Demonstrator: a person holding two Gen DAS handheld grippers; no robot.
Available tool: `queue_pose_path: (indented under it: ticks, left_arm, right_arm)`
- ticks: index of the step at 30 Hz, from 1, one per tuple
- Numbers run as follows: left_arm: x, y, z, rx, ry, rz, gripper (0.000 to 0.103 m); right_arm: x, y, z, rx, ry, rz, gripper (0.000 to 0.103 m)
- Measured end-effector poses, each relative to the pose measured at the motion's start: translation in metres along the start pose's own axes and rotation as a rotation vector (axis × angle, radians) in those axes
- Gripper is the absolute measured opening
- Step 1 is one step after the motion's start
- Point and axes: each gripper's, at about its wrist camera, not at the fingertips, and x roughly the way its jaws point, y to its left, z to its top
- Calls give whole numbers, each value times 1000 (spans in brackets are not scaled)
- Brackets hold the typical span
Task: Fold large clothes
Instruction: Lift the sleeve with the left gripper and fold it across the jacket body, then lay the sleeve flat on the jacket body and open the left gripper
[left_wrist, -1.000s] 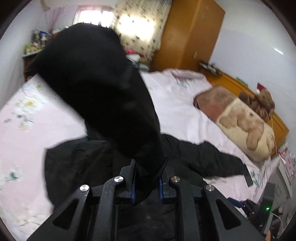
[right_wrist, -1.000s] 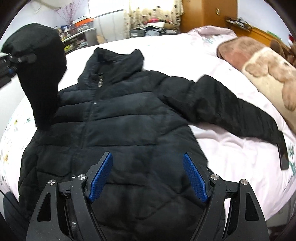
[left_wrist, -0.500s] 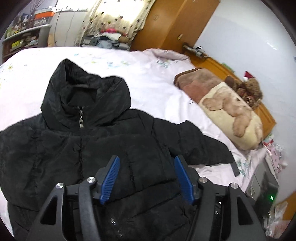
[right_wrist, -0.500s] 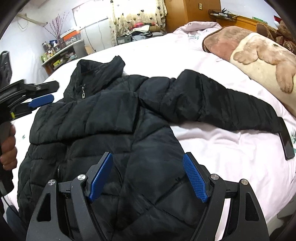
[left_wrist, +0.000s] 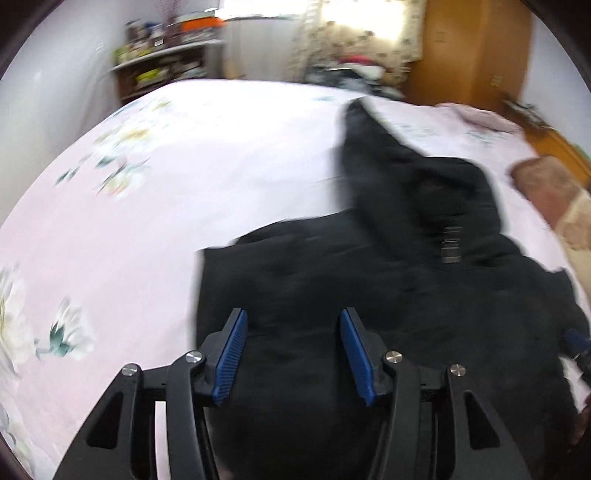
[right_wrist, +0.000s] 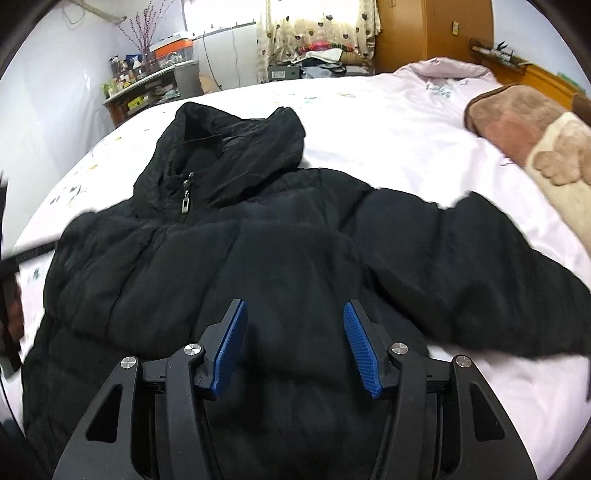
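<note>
I held the left gripper and right gripper wide apart, both empty. Both hovered above the jacket, which lay flat on the bed.

A broad stretch of pink floral bed lies bare to the left of the black jacket, giving the left hand-held gripper open passage there. Ahead of the right hand-held gripper, the padded body fills the middle, and the outstretched sleeve bars the way rightward. Beyond it sits a brown plush blanket (bulky, near the bed's far right edge). The raised hood blocks the centre back.
</note>
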Motion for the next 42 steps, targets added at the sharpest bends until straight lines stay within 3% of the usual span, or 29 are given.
queue_pose_path:
  ticks: [3,6,8,11,14,16,18,20,22,25,30,32,34,38,42]
  left_arm:
    - [18,31,-20,-99,15,25,58]
    - [25,49,-30,-198,34,-43,63]
    - [20,45,-26,-170,36,-27,62]
    - [-9,36,-15,-124,-16,-4,51]
    - [-44,16,0,-39,-150,0,50]
    - [-40,5,12,1,-171,-14,51]
    - [-13,-3,19,23,-121,10,49]
    - [20,0,14,16,-42,29,47]
    - [38,0,7,40,-34,49,50]
    - [37,-2,-3,78,-76,70,51]
    - [42,-9,1,100,-59,88,51]
    - [27,-9,7,99,-45,84,50]
    - [3,-9,9,89,-39,58,49]
    - [-41,-17,-16,101,-85,-21,49]
    - [-3,-10,-48,75,55,-1,51]
  right_arm:
    - [31,3,10,-16,35,-36,49]
    - [66,-3,4,21,107,-2,49]
    - [70,-2,2,10,112,-10,49]
    - [56,-1,9,-15,110,-33,49]
    - [23,-3,20,-20,-9,-33,49]
    - [20,-3,34,-6,-36,-32,49]
    - [30,-1,44,0,-27,-29,48]
    - [49,2,45,0,12,-32,40]
    - [73,4,39,-23,56,-52,38]
    - [91,1,25,-40,60,-46,38]
    - [96,-3,26,-31,86,-33,37]
    - [84,-3,33,-38,84,-48,37]
    - [55,0,34,-42,22,-44,37]
    - [18,6,17,-50,-4,-19,37]
    - [38,6,-6,-57,77,-20,37]
